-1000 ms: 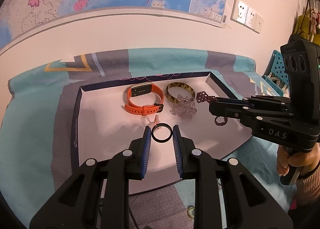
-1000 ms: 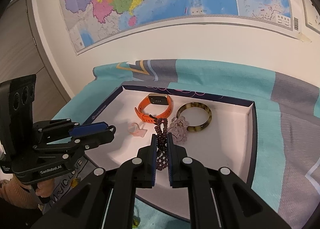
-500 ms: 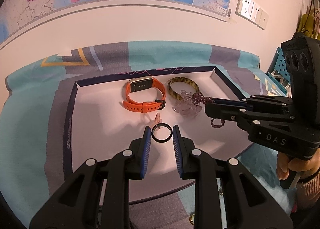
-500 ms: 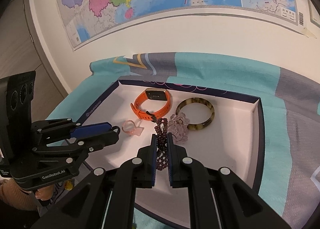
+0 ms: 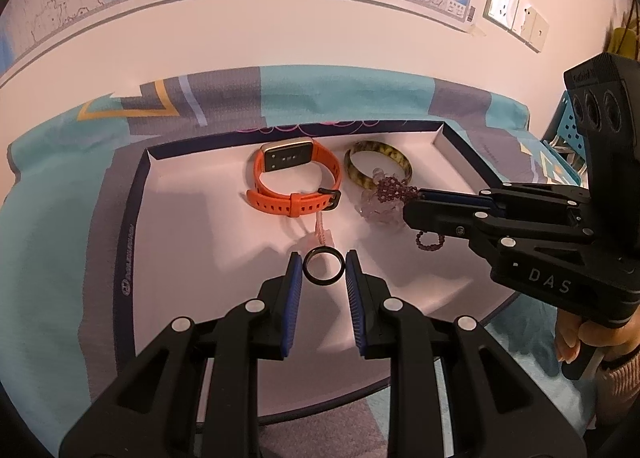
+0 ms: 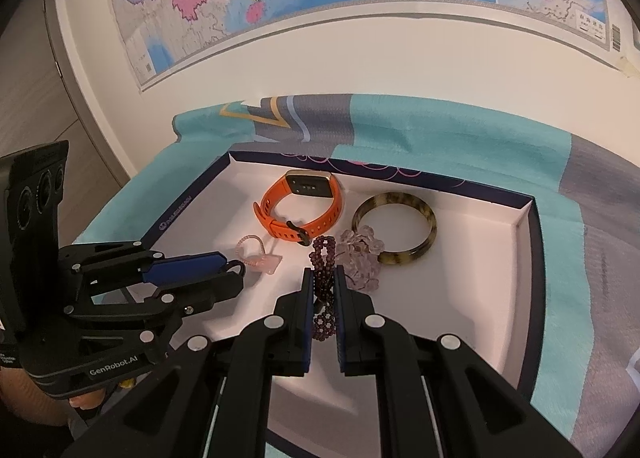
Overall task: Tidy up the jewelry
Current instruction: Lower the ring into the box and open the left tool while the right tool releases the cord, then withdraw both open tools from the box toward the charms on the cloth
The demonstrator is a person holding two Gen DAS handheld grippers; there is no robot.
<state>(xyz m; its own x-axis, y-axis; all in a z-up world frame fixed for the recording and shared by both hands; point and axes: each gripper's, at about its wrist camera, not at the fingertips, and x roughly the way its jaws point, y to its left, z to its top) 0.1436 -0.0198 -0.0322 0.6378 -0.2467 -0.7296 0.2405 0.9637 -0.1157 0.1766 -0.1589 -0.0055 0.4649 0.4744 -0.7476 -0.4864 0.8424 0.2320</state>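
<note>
One black ring (image 5: 323, 264) between left gripper (image 5: 323, 262) pads

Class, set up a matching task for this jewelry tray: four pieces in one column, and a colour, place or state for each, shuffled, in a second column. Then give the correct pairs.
Column one:
1. black ring
2. purple bead bracelet
3. watch
4. mottled bangle

Column two:
A. orange strap, lying in the tray
B. clamped in the right gripper
C. held between the left gripper's pads
D. lying flat, farthest right in the tray in the right wrist view

Pairs: 1-C, 2-B, 3-A, 4-D
</note>
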